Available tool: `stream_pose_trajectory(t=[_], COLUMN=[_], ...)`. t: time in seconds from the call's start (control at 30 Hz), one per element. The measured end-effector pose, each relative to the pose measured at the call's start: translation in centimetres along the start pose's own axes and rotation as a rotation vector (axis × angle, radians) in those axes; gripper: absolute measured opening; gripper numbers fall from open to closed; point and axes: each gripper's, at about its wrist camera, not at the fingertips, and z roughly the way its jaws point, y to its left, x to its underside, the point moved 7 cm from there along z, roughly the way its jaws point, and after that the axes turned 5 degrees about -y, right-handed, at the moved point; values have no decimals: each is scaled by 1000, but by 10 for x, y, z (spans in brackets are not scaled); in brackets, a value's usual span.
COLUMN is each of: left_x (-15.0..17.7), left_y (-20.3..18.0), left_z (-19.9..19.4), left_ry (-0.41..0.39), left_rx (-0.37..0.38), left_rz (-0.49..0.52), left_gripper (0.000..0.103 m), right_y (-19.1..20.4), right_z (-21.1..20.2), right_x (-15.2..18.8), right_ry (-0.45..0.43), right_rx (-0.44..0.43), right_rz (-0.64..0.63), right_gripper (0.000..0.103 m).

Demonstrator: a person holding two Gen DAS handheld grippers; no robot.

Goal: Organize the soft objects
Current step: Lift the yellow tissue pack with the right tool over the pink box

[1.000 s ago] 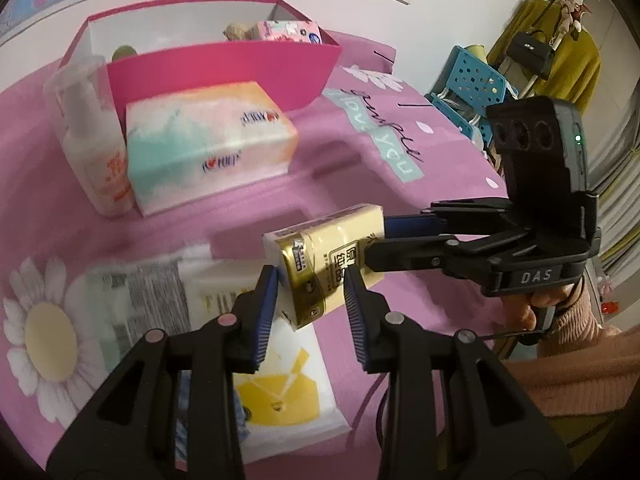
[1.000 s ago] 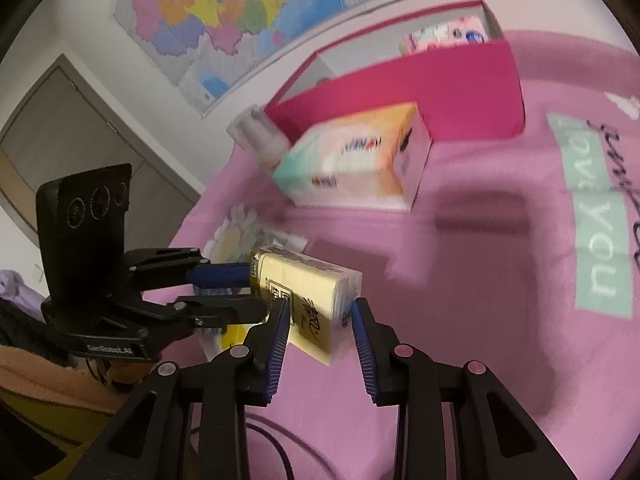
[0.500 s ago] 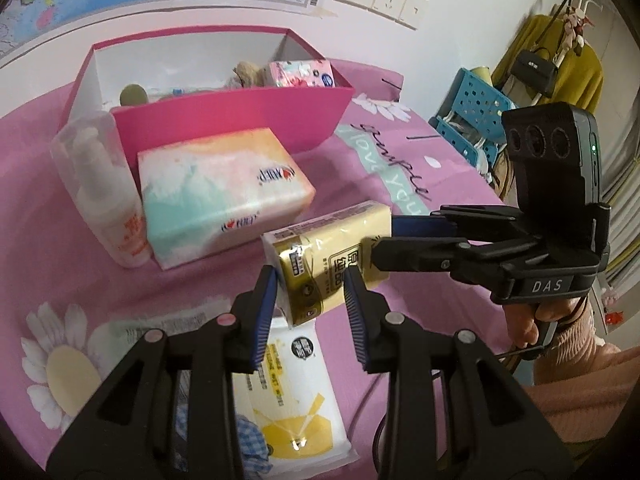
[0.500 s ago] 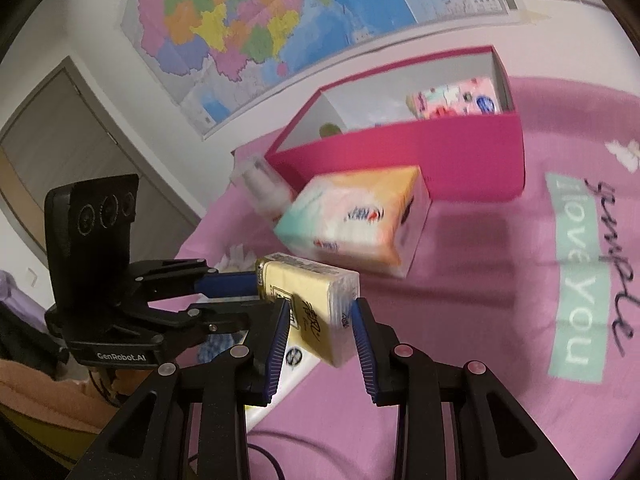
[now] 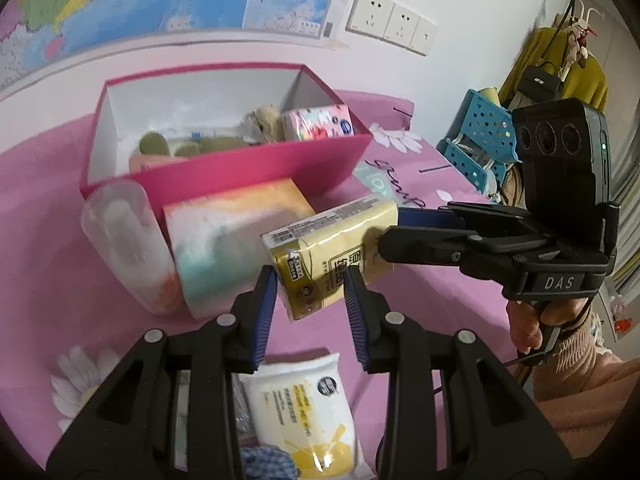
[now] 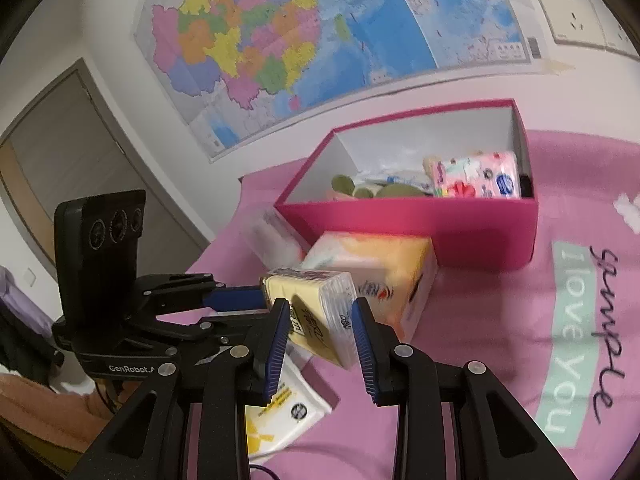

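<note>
blur softens the big tissue box and the clear-capped bottle beside it in the left wrist view, so their print cannot be read. contents of the pink box are half hidden behind its near wall: a pink tissue pack shows clearly, a fuzzy brown thing and some green rounded pieces only in part. the white wipes pack lies partly under the left gripper and its lower end is cut off by the frame; a scrap of blue checked cloth beside it cannot be identified

the yellow tissue pack hangs in the air in front of the pink box, above the tissue box. both grippers have it: the left gripper's jaws are narrowly parted and pressed on one end, the right gripper is narrowly parted and clamped on the other end. a hand in a peach sleeve grips the right handle

the surface is a pink cloth with white daisies and a mint panel of script. behind it a white wall carries a coloured map and wall sockets; a door stands to one side, a blue perforated basket and a mustard garment to the other
</note>
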Motion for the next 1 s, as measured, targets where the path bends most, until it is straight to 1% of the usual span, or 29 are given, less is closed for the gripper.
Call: stream_pose_trajectory(t=[0.3, 0.4, 0.6, 0.83, 1.0], left_x=[-32, -41, -62, -84, -93], left_y=[9, 12, 18, 28, 35], left_z=[-1, 1, 1, 9, 19], left_ry=[-44, -51, -73, -76, -65], left_rx=[-24, -34, -61, -91, -121], left_rz=[27, 32, 54, 56, 53], left_gripper=[36, 36, 36, 36, 36], right_y=[0, -3, -10, -20, -29], right_z=[4, 9, 17, 30, 43], right_x=[-35, -46, -61, -83, -91], right_ry=[-51, -62, -75, -88, -82], right_rx=[2, -9, 3, -2, 9], right_rz=[-41, -33, -35, -19, 7], right_gripper=[32, 32, 32, 32, 32])
